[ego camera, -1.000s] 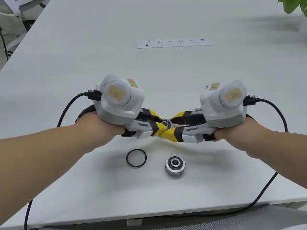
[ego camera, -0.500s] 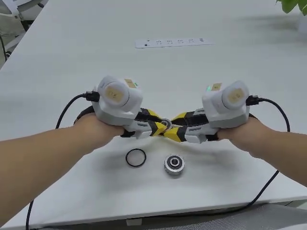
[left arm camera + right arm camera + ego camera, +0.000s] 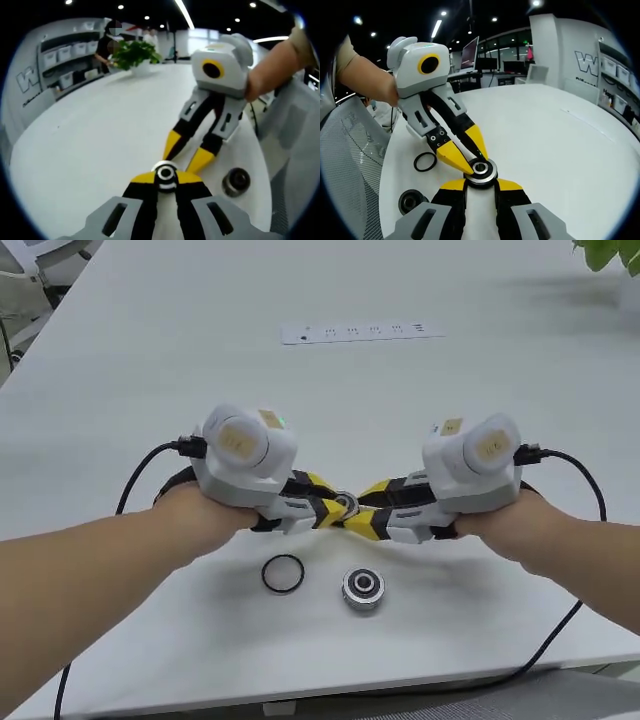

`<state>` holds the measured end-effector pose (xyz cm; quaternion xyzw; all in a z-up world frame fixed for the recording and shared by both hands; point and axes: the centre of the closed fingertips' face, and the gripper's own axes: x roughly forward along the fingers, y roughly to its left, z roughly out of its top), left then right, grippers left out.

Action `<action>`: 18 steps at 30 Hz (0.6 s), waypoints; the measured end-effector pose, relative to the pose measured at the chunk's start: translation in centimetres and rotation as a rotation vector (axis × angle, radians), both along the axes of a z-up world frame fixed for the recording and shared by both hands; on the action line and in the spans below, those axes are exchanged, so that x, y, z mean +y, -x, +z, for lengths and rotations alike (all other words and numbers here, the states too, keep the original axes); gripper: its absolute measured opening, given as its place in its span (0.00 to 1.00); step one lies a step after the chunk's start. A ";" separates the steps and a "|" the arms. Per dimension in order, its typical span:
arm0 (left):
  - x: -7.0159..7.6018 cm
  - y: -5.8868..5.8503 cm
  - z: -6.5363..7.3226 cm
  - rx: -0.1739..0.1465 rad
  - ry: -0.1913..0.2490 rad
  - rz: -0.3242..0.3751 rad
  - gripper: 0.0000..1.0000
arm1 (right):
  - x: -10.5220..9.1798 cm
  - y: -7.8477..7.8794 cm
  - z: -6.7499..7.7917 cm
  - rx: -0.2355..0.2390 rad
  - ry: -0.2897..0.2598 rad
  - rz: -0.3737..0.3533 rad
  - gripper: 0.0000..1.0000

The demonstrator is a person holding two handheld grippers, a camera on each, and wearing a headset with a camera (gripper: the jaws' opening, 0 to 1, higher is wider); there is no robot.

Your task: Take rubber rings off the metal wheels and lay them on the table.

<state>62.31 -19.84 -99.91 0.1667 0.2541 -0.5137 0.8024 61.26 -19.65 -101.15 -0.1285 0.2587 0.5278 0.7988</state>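
Midair wheel (image 3: 346, 503) partly hidden, rim unclear

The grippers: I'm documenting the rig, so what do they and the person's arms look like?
Left gripper and right gripper match: rounded white-grey bodies, black jaws with yellow tips, a black cable trailing from each. Forearms are bare.
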 end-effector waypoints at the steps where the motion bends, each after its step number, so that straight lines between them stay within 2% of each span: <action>1: 0.0 0.0 0.0 0.000 0.000 0.000 0.13 | 0.0 0.0 0.0 0.001 0.000 -0.001 0.18; 4: 0.0 0.0 0.0 0.003 0.003 0.003 0.13 | -0.2 0.1 -0.1 0.026 -0.005 -0.020 0.15; 18: 0.0 0.0 0.1 0.014 0.013 0.018 0.13 | -0.4 0.1 -0.3 0.045 -0.006 -0.024 0.11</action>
